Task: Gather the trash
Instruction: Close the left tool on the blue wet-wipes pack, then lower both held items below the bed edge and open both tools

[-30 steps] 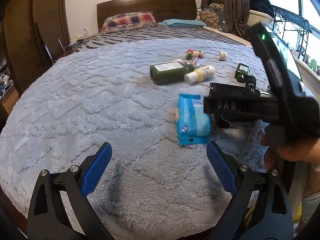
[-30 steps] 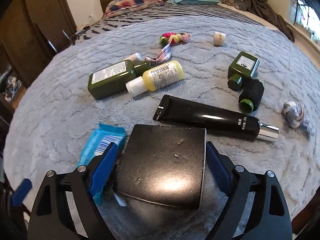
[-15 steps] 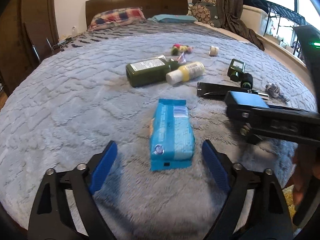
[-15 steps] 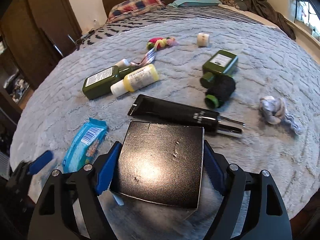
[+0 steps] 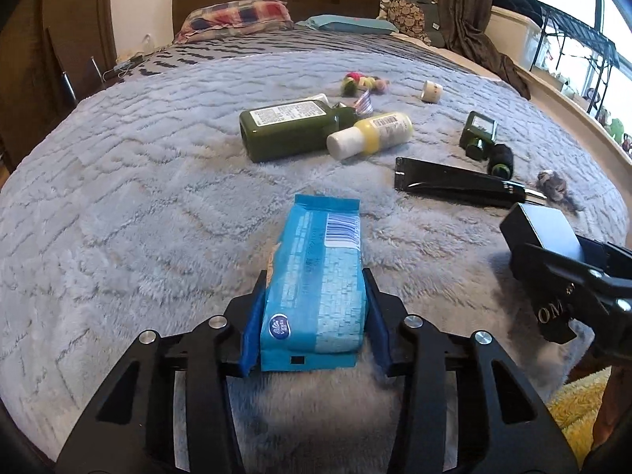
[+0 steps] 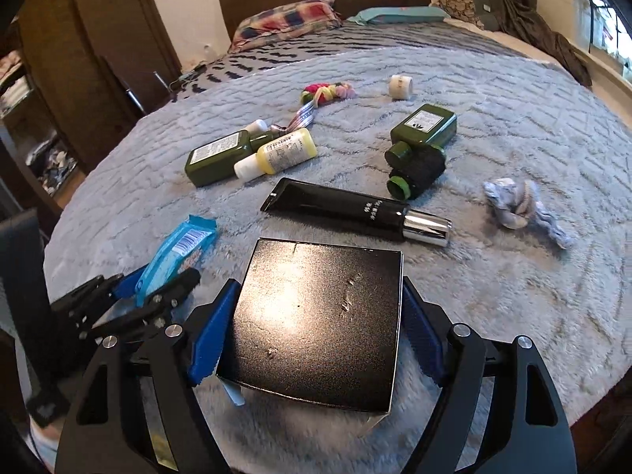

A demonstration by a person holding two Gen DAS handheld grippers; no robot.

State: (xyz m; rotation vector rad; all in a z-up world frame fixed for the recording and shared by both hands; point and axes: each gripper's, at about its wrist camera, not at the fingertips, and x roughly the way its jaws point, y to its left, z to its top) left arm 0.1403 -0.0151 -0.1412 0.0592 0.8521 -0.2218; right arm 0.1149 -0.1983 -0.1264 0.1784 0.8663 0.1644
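While your left gripper point(image 5: 314, 324) is closing its jaws around the blue packet point(image 5: 316, 284) on the blanket point(image 5: 138, 205), your right gripper point(image 6: 316, 339) stays clamped on the black box point(image 6: 320, 324). Bottles point(image 6: 221, 158) and a black tube point(image 6: 339, 207) lie beyond. Only the right view shows the rag point(image 6: 513, 205) clearly.

We get bright daylight from the window point(image 5: 568, 59) at two o'clock, blown out white. Glare sits on the box point(image 6: 316, 324); fisheye edges curve and darken.
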